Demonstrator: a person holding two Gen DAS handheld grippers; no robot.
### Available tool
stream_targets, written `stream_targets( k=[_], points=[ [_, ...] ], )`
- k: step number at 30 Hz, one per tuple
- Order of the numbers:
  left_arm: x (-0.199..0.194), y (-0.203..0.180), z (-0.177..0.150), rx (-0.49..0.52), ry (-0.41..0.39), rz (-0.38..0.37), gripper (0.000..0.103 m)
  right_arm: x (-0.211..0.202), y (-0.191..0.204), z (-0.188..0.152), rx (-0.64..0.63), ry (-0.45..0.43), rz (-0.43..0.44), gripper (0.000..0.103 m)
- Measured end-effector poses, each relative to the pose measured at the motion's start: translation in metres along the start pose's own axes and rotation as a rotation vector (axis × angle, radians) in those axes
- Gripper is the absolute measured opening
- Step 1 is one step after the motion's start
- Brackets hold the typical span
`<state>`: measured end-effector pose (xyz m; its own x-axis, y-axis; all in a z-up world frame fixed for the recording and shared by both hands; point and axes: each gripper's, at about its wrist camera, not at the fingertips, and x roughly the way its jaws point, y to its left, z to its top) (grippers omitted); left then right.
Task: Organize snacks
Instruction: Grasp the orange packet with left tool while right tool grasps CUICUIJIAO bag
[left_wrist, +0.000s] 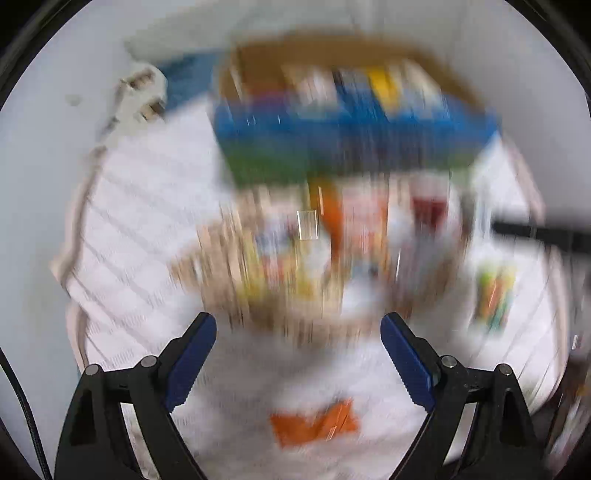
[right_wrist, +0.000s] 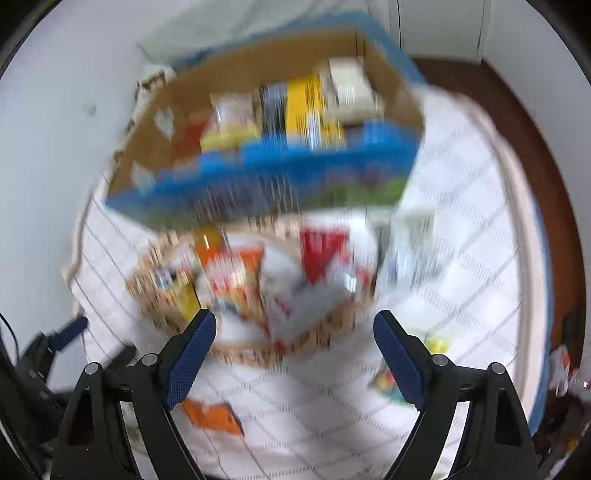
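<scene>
Clearly I hold both the left gripper (left_wrist: 298, 330) and right gripper (right_wrist: 294, 328) wide open and empty above the basket (right_wrist: 236, 350) of snacks, ready to pick; the box (right_wrist: 266, 173) sits just beyond, already part-filled.

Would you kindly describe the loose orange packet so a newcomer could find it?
Start at the white quilted cloth and find the woven basket of snacks. The orange packet lies flat, alone on the cloth, nearer the camera than the basket.
</scene>
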<state>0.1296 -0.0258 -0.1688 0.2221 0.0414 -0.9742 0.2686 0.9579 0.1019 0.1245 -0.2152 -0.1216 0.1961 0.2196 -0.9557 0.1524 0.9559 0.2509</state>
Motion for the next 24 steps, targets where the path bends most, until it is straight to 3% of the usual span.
stream_targets(
  k=[4,8,12,14,16,19,24],
  points=[
    [0.045,-0.022,-0.067,0.196,0.162,-0.003,0.091,0.035,0.000,-0.033,-0.023,0.103,-0.020,0.089],
    [0.077,-0.050,-0.115,0.408,0.254,0.030,0.091,0.056,0.002,-0.057,-0.054,0.159,-0.047,0.089],
    [0.108,-0.073,-0.134,0.542,0.284,0.074,0.091,0.070,0.006,-0.066,-0.075,0.184,-0.062,0.089],
    [0.118,-0.079,-0.133,0.562,0.257,0.119,0.080,0.073,0.010,-0.065,-0.090,0.189,-0.067,0.089],
    [0.120,-0.076,-0.125,0.509,0.251,0.107,0.073,0.073,0.014,-0.062,-0.104,0.183,-0.063,0.089],
    [0.114,-0.056,-0.103,0.322,0.249,0.048,0.065,0.074,0.026,-0.050,-0.112,0.164,-0.040,0.089],
    [0.108,0.000,-0.074,-0.035,0.235,-0.003,0.064,0.089,0.051,-0.017,-0.085,0.131,0.013,0.089]
  ],
)
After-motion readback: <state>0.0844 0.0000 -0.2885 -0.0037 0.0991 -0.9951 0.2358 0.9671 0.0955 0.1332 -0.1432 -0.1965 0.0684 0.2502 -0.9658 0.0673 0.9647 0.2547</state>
